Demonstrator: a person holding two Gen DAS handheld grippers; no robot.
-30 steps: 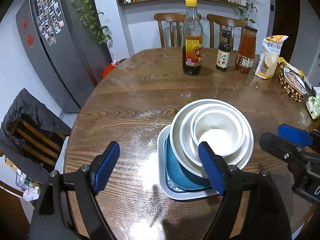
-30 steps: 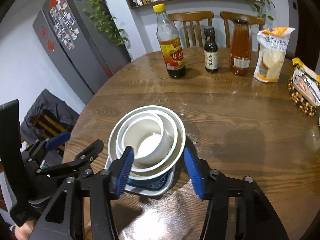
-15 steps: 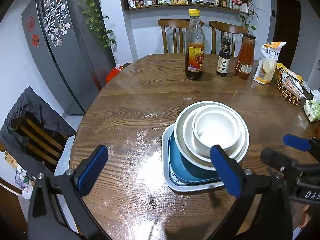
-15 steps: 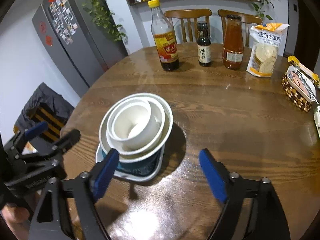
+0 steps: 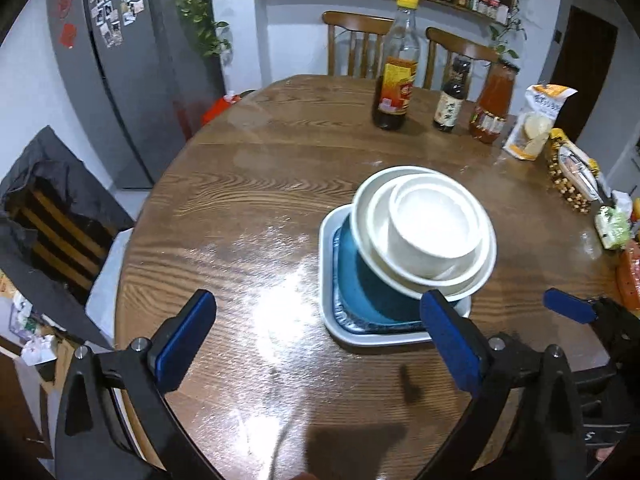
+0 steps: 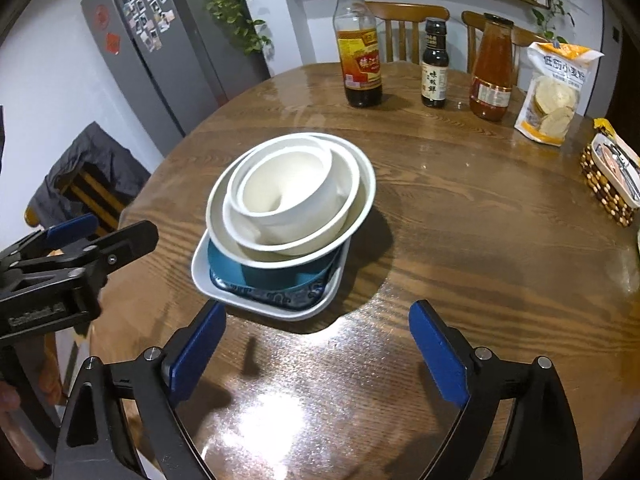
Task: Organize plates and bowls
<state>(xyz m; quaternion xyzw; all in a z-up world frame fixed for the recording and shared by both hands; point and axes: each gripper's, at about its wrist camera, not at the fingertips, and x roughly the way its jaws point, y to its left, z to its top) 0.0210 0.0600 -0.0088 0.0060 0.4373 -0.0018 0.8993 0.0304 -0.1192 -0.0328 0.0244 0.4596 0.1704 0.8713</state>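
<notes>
A stack of dishes stands on the round wooden table (image 5: 248, 184): a white square plate (image 5: 332, 320) (image 6: 204, 276) at the bottom, a blue plate (image 5: 360, 292) (image 6: 228, 268) on it, then a wide white bowl (image 5: 480, 272) (image 6: 360, 184), a middle white bowl (image 6: 248, 236) and a small white bowl (image 5: 434, 224) (image 6: 288, 188) nested on top. My left gripper (image 5: 316, 340) is open and empty, short of the stack's near left side. My right gripper (image 6: 316, 352) is open and empty, just short of the stack's near edge.
At the table's far side stand a large sauce bottle (image 5: 396, 76) (image 6: 358, 48), a small dark bottle (image 5: 450, 100) (image 6: 434, 68) and an orange-red jar (image 5: 492, 104) (image 6: 492, 72). A snack bag (image 6: 556, 92) and a woven basket (image 6: 612, 176) are at the right. A fridge (image 5: 116, 68) and chairs surround the table.
Both grippers have pulled back and up from the stack and opened wider. The stack stays in place on the table.
</notes>
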